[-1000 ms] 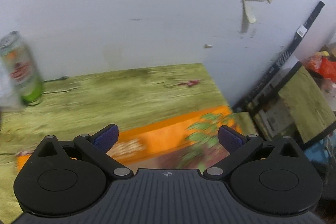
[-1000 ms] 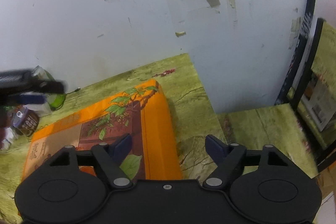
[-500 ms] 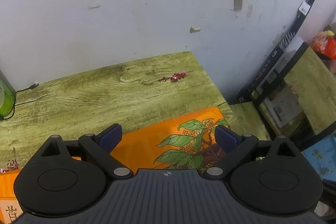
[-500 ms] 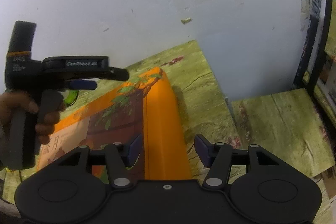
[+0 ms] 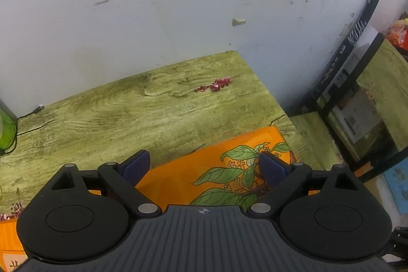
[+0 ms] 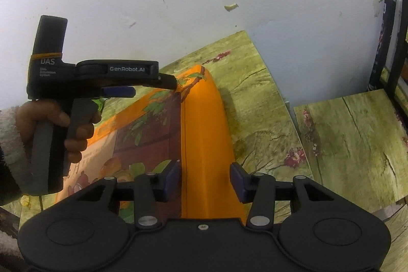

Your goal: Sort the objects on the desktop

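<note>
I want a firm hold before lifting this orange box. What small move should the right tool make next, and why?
Probably finish closing. The right tool straddles the orange box's side edge; its jaws have been closing, but the pads seem not quite pressed on. The left tool hangs open over the box's far end.

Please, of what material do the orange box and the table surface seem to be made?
Orange box: probably printed cardboard with a smooth satin finish; crisp fold line, flat printed leaves. Table: likely a printed wood-look covering; flower motifs sit within the grain, so not bare timber.
</note>
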Motion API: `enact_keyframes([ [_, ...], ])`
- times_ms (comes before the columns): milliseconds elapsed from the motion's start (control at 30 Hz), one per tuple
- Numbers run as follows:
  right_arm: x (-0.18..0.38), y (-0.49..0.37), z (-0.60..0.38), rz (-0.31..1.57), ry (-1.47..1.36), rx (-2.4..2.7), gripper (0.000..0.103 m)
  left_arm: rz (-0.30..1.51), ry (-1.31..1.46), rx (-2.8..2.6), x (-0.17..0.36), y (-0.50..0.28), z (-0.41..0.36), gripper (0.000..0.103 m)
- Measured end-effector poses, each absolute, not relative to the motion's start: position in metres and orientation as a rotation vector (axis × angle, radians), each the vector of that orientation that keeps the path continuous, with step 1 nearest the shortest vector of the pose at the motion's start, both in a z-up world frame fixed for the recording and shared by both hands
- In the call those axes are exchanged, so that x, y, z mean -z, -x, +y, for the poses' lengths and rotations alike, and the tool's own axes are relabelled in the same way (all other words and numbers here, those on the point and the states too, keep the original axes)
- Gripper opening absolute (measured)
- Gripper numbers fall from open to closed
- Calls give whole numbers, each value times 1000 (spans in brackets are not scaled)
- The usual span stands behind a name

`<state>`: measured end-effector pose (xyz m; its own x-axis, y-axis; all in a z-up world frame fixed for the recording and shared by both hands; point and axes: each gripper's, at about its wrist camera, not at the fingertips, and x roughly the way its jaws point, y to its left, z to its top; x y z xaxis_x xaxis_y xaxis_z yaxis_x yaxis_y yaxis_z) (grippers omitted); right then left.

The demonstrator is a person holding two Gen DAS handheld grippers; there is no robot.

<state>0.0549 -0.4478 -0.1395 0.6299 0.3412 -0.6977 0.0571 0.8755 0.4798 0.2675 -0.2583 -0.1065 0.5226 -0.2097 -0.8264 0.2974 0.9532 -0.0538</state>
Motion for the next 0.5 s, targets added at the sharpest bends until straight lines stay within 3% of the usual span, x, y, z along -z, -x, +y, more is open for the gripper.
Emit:
enact_keyframes([
  [500, 133, -45, -466, 842, -533, -147, 45, 996, -113, 320, 108, -266, -261, 94],
])
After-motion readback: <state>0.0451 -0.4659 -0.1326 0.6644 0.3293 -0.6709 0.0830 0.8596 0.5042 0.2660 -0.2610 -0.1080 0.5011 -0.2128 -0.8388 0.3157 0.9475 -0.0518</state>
